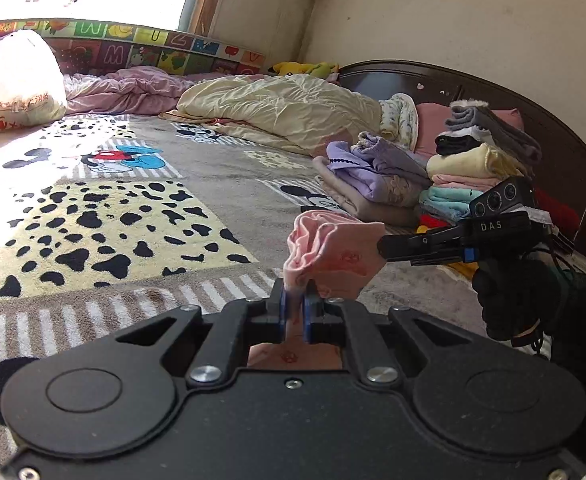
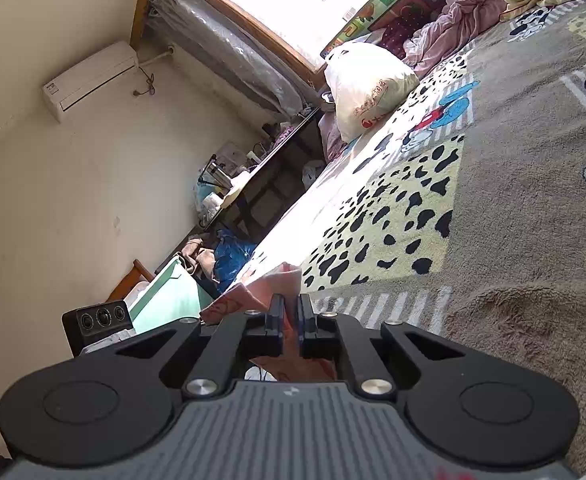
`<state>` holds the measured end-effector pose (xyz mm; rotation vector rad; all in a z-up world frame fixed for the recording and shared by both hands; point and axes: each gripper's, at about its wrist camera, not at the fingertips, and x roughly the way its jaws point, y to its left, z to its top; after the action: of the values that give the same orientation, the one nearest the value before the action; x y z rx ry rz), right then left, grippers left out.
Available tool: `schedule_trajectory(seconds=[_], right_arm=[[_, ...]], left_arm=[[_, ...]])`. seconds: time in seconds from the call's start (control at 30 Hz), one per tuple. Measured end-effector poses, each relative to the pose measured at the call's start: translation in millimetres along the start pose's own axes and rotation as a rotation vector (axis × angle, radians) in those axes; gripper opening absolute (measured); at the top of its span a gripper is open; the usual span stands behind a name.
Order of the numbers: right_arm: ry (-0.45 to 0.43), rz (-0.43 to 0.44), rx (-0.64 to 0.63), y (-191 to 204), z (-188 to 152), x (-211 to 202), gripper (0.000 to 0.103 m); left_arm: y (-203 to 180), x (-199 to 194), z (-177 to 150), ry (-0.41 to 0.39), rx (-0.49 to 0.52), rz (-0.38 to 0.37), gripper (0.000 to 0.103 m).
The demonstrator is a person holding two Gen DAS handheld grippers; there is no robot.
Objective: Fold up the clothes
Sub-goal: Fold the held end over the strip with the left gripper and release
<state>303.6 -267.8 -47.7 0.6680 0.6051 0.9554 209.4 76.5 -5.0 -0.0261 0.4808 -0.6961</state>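
At far left on the bed sits a white plastic bag (image 1: 15,80) with red print too blurred to read. Behind it an alphabet play mat (image 1: 133,46) stands on edge, showing the letters M, W, U and Z. The blanket (image 1: 93,216) covering the bed carries cartoon mice and black spots. In the middle, the left gripper (image 1: 296,294) has its jaws narrowed onto a bunched pink garment (image 1: 329,252) with small red prints, held up above the blanket. From the right, the right gripper (image 1: 383,246), marked "DAS", clamps the garment's other edge. Behind it a stack of folded clothes (image 1: 469,172) leans against the dark headboard (image 1: 493,92), just beside a cream quilt (image 1: 277,108).
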Motion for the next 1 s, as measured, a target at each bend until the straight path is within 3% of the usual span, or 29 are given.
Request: schedule_trajectory(seconds=[0.17, 0.23, 0.3, 0.33, 0.4, 0.47, 0.57, 0.63, 0.7, 0.77, 0.83, 0.9, 0.93, 1.0], right_arm=[[0.05, -0.038, -0.063, 22, -38, -29, 0.008], [0.098, -0.094, -0.105, 28, -55, -37, 0.008], [0.163, -0.144, -0.133, 32, -70, -43, 0.012], [0.211, -0.165, -0.145, 34, -78, -46, 0.013], [0.273, -0.208, -0.2, 45, -93, -57, 0.027], [0.282, -0.223, -0.223, 54, -101, -70, 0.031], [0.207, -0.217, -0.219, 63, -100, -82, 0.031], [0.151, -0.218, -0.223, 67, -92, -74, 0.031], [0.097, -0.214, -0.232, 71, -82, -61, 0.031], [0.045, -0.203, -0.238, 75, -69, -40, 0.031], [0.023, -0.205, -0.254, 73, -61, -21, 0.031], [0.044, -0.225, -0.279, 66, -57, 2, 0.031], [0.054, -0.235, -0.292, 62, -55, 13, 0.031], [0.178, -0.273, -0.361, 53, -68, 30, 0.031]], left_arm=[[-28, -15, -29, 0.059, 0.179, 0.032, 0.006], [-40, -18, -44, 0.127, 0.241, 0.029, 0.006], [-49, -27, -56, 0.161, 0.262, 0.013, 0.023], [-51, -34, -59, 0.154, 0.253, 0.006, 0.028], [-54, -47, -63, 0.13, 0.225, 0.005, 0.046], [-50, -51, -58, 0.074, 0.147, 0.035, 0.046], [-43, -34, -45, 0.03, 0.003, 0.111, 0.045], [-40, -18, -36, 0.012, -0.078, 0.162, 0.037], [-42, 4, -30, 0.013, -0.109, 0.197, 0.026], [-45, 20, -27, 0.016, -0.121, 0.184, 0.025], [-53, 34, -31, 0.065, -0.063, 0.165, 0.025], [-66, 49, -45, 0.205, 0.101, 0.193, 0.025], [-72, 52, -51, 0.236, 0.17, 0.204, 0.025], [-80, 48, -63, 0.223, 0.285, 0.22, 0.025]])
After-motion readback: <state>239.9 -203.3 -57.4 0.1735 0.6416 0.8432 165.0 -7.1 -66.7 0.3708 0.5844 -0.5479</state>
